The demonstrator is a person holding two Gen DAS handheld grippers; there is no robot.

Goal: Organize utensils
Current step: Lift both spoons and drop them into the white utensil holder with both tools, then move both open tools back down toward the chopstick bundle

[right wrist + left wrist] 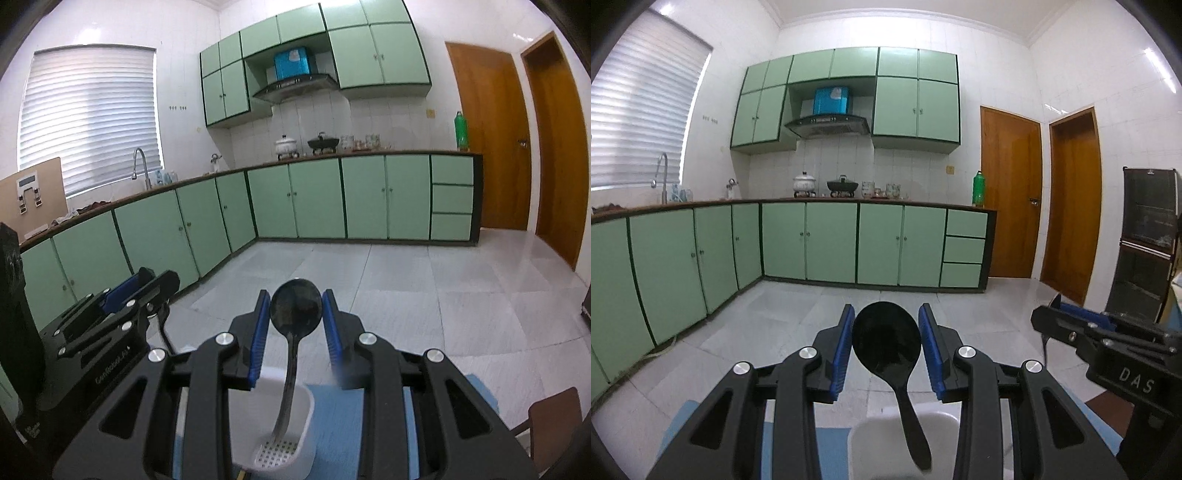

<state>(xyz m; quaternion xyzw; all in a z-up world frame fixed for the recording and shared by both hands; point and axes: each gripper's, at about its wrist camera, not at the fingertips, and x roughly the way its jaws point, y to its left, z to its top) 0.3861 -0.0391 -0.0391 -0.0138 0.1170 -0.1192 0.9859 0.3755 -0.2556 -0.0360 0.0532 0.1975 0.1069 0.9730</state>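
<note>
Presently we are treating the white holder [307, 410] as the largest task item; it is standing on a blue mat [476, 387] directly below both tools, and we are judging it to be light, rigid plastic that tips easily if a handle is levered against its wall.

Next, we are holding a black rice paddle [886, 339] in the left gripper [886, 332]; the blue pads are pinching the broad blade across its width, and the handle is hanging down toward the holder. We are judging the paddle to be light, stiff and smooth; a pinch on a rounded edge is prone to slipping or pivoting, so the flat handle is the better place to take hold.

We are likewise holding a black round spoon [295, 306] in the right gripper [295, 314]; the pads are pressing on both sides of the bowl, and the thin, curved handle is reaching down into or just in front of the holder; we cannot tell which. We are expecting it to be light and slick, and to swing about the pinch.

Finally, we are reading "DAS" [1136, 380] on the right gripper's body; the small lettering [110, 363] on the left gripper's body is too blurred to read.
</note>
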